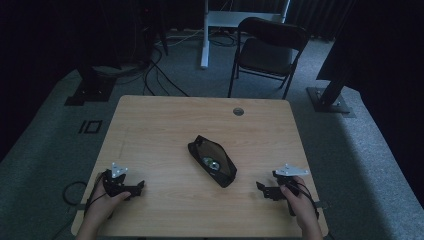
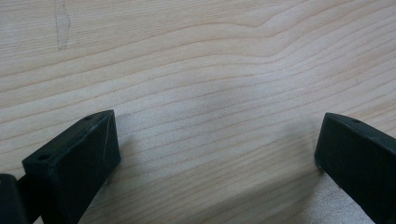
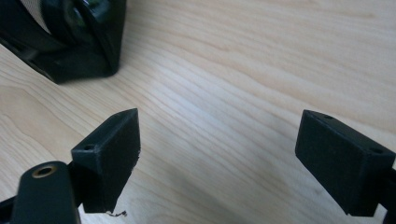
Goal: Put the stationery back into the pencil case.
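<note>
Lying just below the middle of the high view, the black zippered fabric pouch [image 1: 212, 161] ran its long axis from upper left to lower right on the pale wooden table [image 1: 165, 125]. Its lower-right end pointed toward the right gripper [image 1: 263, 190], the nearer one, whose jaws stood apart and empty. The left gripper [image 1: 137, 188], lower left, also gaped, holding nothing.
</note>
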`<control>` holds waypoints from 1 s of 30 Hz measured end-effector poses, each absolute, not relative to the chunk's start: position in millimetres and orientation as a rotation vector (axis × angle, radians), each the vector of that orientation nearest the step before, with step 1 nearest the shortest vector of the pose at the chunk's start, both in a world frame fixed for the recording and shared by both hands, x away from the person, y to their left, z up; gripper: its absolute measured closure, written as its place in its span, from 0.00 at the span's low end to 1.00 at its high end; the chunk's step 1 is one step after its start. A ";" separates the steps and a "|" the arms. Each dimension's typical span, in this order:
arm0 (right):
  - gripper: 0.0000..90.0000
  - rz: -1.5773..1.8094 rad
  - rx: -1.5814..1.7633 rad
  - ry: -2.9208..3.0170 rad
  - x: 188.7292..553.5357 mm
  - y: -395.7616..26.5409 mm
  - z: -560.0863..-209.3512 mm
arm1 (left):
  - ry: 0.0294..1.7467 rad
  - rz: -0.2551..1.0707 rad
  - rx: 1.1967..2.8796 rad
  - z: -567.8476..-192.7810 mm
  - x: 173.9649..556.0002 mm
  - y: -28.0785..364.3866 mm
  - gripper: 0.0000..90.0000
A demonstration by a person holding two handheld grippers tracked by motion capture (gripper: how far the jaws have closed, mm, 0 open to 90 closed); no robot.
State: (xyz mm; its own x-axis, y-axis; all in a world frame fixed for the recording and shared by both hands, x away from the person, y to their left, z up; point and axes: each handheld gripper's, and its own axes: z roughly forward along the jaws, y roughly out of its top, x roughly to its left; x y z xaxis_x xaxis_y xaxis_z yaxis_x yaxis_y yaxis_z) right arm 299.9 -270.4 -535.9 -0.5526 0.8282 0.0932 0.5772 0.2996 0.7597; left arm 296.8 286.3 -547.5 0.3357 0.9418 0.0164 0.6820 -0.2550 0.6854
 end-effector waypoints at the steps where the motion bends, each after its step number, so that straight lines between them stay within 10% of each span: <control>1: 0.15 1.115 1.281 2.254 299.4 -271.0 -537.4 | 1.418 0.582 2.024 -547.5 296.8 286.3 0.00; 30: 0.15 0.940 1.370 2.157 299.3 -285.1 -551.7 | 1.418 0.582 2.024 -547.5 296.8 286.3 0.00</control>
State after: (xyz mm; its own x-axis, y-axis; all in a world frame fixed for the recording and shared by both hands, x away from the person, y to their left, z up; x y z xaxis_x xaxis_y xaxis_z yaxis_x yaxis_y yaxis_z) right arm 299.3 -285.1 -551.7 -0.4290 0.9032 0.0103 0.6227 0.2875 0.7277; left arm 296.8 286.3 -547.5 0.3356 0.9419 0.0163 0.6819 -0.2548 0.6856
